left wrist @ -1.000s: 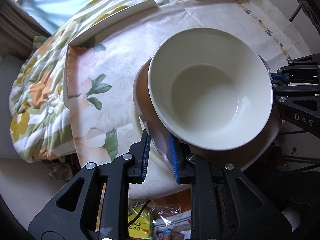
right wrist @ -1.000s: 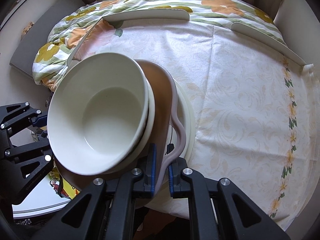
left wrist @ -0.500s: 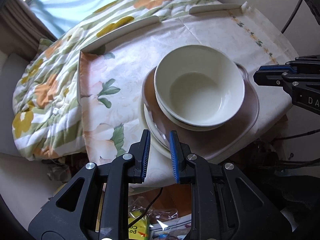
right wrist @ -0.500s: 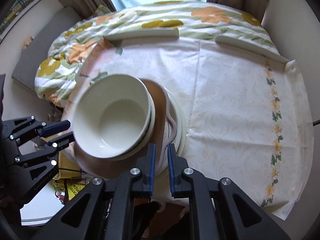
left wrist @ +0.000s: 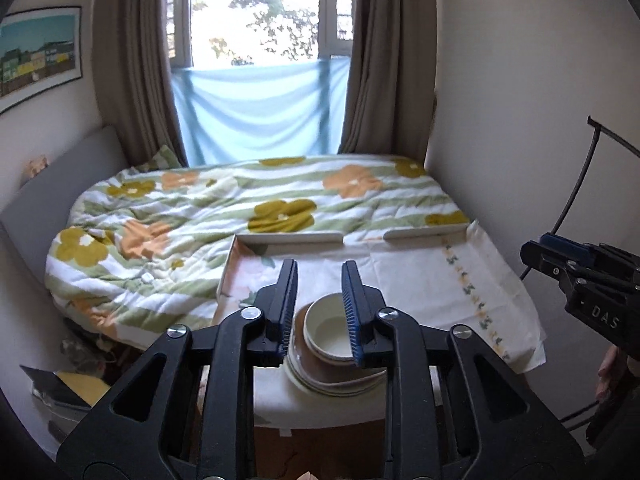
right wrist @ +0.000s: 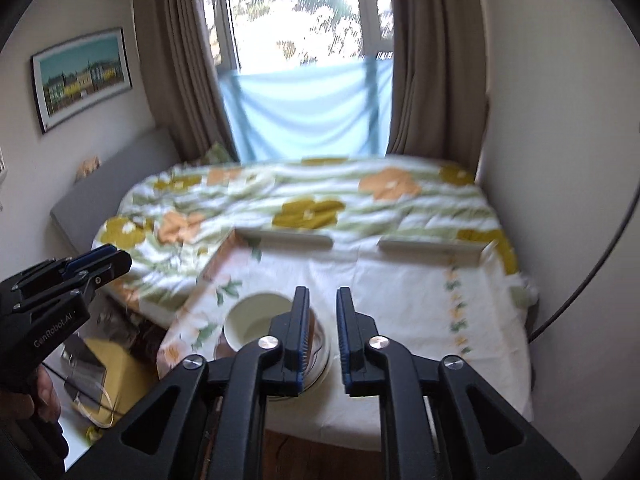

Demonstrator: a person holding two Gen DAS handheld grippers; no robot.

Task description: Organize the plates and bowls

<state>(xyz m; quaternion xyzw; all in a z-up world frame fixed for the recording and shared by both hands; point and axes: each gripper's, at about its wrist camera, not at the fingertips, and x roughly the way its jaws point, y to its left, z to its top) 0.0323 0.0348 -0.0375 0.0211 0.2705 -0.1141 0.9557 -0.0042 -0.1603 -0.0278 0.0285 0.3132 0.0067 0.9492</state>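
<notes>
white bowl [left wrist: 330, 330] | upright atop brown tray [left wrist: 316, 374], apparently on white plates [left wrist: 340, 389] | table's near edge

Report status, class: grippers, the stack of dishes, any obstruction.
Left gripper and right gripper: jaws just opened, nothing between them. Bowl nested atop stacked plates on the table. Nothing in the way.

Lit by daylight from the window [left wrist: 256, 12], blown out to glare (tree outlines barely kept). Dimmer below the window; right-wrist view motion-blurred. Bent and vignetted dark at corners.
</notes>
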